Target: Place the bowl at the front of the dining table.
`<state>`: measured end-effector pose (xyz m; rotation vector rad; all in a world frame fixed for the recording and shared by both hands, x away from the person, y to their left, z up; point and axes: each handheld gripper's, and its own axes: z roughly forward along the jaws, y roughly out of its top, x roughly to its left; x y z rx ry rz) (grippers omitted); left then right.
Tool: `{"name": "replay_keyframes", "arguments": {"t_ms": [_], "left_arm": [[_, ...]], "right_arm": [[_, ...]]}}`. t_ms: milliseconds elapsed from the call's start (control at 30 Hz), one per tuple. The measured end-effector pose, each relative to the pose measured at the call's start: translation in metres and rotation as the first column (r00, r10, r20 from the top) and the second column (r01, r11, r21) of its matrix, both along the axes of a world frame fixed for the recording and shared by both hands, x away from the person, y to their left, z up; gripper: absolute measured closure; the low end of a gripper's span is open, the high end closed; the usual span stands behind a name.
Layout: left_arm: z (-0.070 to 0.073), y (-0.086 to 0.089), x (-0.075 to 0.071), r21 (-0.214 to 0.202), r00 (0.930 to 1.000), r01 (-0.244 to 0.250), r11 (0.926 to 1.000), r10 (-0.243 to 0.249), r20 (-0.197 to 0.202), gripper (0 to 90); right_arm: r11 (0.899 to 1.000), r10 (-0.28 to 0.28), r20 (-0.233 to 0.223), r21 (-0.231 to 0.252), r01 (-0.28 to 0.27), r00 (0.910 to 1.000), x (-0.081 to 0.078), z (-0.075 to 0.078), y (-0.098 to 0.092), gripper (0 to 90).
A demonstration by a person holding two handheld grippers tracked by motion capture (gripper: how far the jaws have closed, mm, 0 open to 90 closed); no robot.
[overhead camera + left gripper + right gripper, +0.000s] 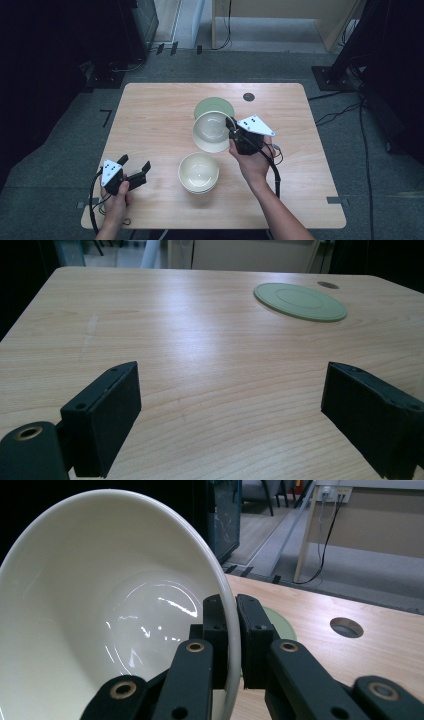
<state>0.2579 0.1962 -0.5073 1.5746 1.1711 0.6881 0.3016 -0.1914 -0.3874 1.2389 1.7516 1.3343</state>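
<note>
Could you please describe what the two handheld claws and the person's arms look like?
Both the left claw and the right claw are black, each topped by a grey three-cornered plate with dark dots. Flat rectangular black pads sit on linkages with brass-coloured pivot holes. A black cable trails from each. The forearms are bare, with no sleeves in view.

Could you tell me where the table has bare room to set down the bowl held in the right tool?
The left half of the table, between the green plate and the left tool, is bare. The right edge beyond the right tool is free too. The middle is crowded: held bowl, stacked bowls.
</note>
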Motion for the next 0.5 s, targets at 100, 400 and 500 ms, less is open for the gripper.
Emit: {"name": "replay_keyframes", "arguments": {"t_ms": [100,400,500], "left_arm": [[0.000,0.000,0.000,0.003,1.0000,0.000,1.0000,0.000,-0.001,8.9],[0.000,-0.001,0.000,0.014,1.0000,0.004,0.9999,-0.004,-0.004,8.9],[0.000,-0.001,0.000,0.015,1.0000,0.004,0.9999,-0.004,-0.003,8.9]], "right_arm": [[1.000,-0.011,0.004,-0.004,0.011,0.9999,0.005,-0.001,-0.002,84.7],[0.999,-0.040,-0.010,0.017,0.040,0.9992,0.022,-0.005,-0.007,84.7],[0.999,-0.048,-0.011,0.021,0.048,0.9988,0.027,-0.007,-0.008,84.7]]}}
